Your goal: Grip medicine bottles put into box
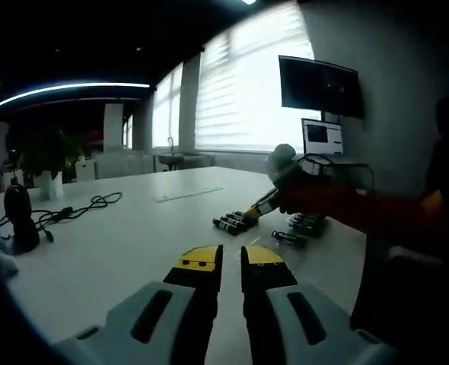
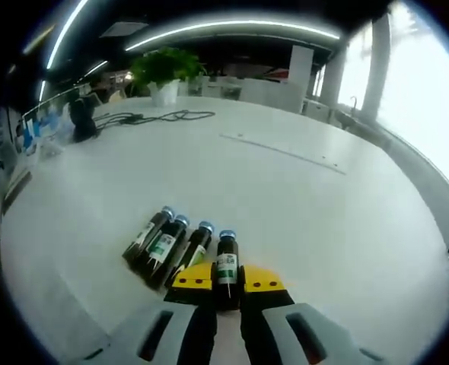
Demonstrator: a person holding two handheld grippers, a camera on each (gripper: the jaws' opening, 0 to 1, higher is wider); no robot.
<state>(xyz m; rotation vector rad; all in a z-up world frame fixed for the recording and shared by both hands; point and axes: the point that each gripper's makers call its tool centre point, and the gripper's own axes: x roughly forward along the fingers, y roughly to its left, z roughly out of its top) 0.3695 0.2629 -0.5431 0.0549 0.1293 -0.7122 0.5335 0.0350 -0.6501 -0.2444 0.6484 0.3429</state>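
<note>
Four dark medicine bottles with blue caps lie side by side on the white table (image 2: 300, 205). In the right gripper view my right gripper (image 2: 227, 278) has its yellow-tipped jaws shut on the rightmost bottle (image 2: 226, 261), which still lies on the table. The three other bottles (image 2: 167, 242) rest just to its left. In the left gripper view the right gripper (image 1: 249, 214) reaches in from the right onto that row of bottles (image 1: 229, 223). A second cluster of bottles (image 1: 304, 226) lies beyond. My left gripper (image 1: 232, 262) hovers shut over bare table, nothing in it.
A person's sleeve (image 1: 339, 204) runs along the right. A laptop (image 1: 322, 138) and a wall screen (image 1: 320, 86) stand behind. A black cable (image 1: 80, 209) and a dark device (image 1: 19, 217) lie far left, and potted plants (image 2: 163, 72) stand at the far edge.
</note>
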